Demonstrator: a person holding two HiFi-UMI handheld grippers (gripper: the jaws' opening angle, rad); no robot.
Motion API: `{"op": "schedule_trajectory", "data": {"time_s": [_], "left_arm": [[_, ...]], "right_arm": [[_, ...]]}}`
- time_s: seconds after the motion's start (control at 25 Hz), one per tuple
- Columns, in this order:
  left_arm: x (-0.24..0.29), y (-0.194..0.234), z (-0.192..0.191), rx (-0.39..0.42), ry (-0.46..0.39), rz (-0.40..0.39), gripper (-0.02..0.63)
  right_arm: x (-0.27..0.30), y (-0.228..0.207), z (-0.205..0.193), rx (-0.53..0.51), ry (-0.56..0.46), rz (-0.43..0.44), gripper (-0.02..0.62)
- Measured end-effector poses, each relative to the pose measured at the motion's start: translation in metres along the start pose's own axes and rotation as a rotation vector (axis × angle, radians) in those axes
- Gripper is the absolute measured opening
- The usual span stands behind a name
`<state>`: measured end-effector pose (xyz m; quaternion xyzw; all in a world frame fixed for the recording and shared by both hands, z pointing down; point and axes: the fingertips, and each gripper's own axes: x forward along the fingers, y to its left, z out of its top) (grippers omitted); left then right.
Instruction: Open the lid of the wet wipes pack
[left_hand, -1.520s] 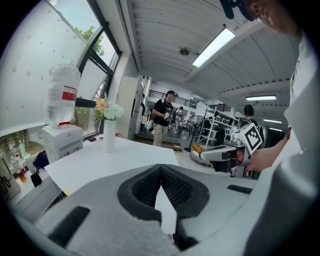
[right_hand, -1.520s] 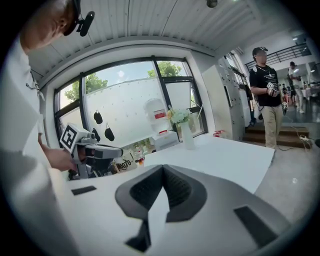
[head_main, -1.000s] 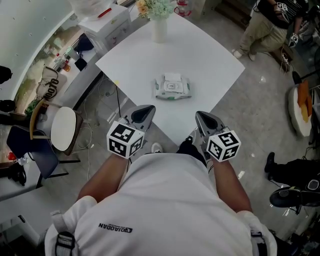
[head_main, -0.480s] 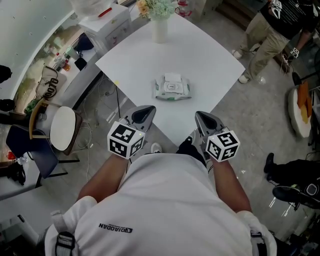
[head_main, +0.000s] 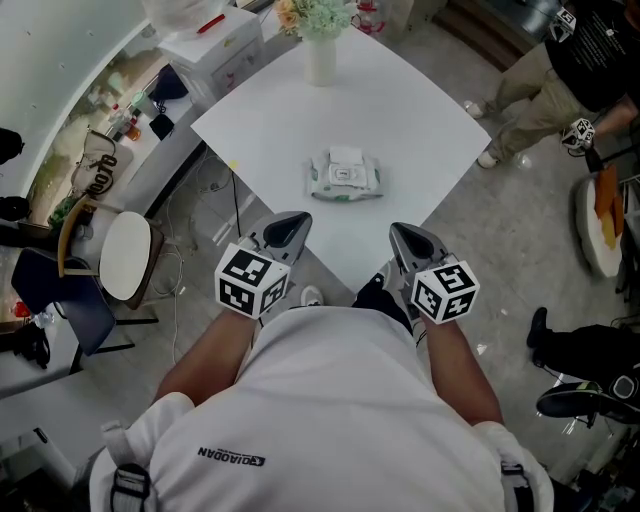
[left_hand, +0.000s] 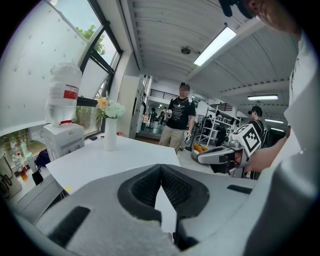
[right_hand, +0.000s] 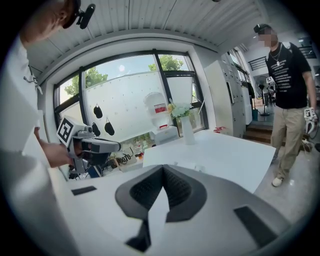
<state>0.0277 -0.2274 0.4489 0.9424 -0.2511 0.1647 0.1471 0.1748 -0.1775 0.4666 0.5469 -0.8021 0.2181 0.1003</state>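
Note:
The wet wipes pack (head_main: 345, 175), white and green with a flat white lid on top, lies in the middle of the white table (head_main: 400, 110). Both grippers hover at the table's near corner, well short of the pack. My left gripper (head_main: 295, 222) is shut with nothing between its jaws, and its tips meet in the left gripper view (left_hand: 160, 166). Level with it on the other side, my right gripper (head_main: 400, 232) is also shut and empty, its tips touching in the right gripper view (right_hand: 163, 167). Each gripper view shows the other gripper off to the side.
A white vase of flowers (head_main: 319, 50) stands at the table's far corner. A water dispenser (head_main: 215, 45) and a chair (head_main: 125, 255) are to the left. A person (head_main: 560, 70) walks on the floor at the upper right.
Both grippers have stayed where they were. The person at the upper right has stepped further to the right.

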Motion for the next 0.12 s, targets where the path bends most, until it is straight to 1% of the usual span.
{"op": "schedule_trajectory", "data": {"time_s": [0.12], "left_arm": [[0.0001,0.0001,0.0011,0.000,-0.001,0.001,0.005]], "right_arm": [[0.0004,0.0000,-0.0005,-0.001,0.006,0.003,0.005]]}}
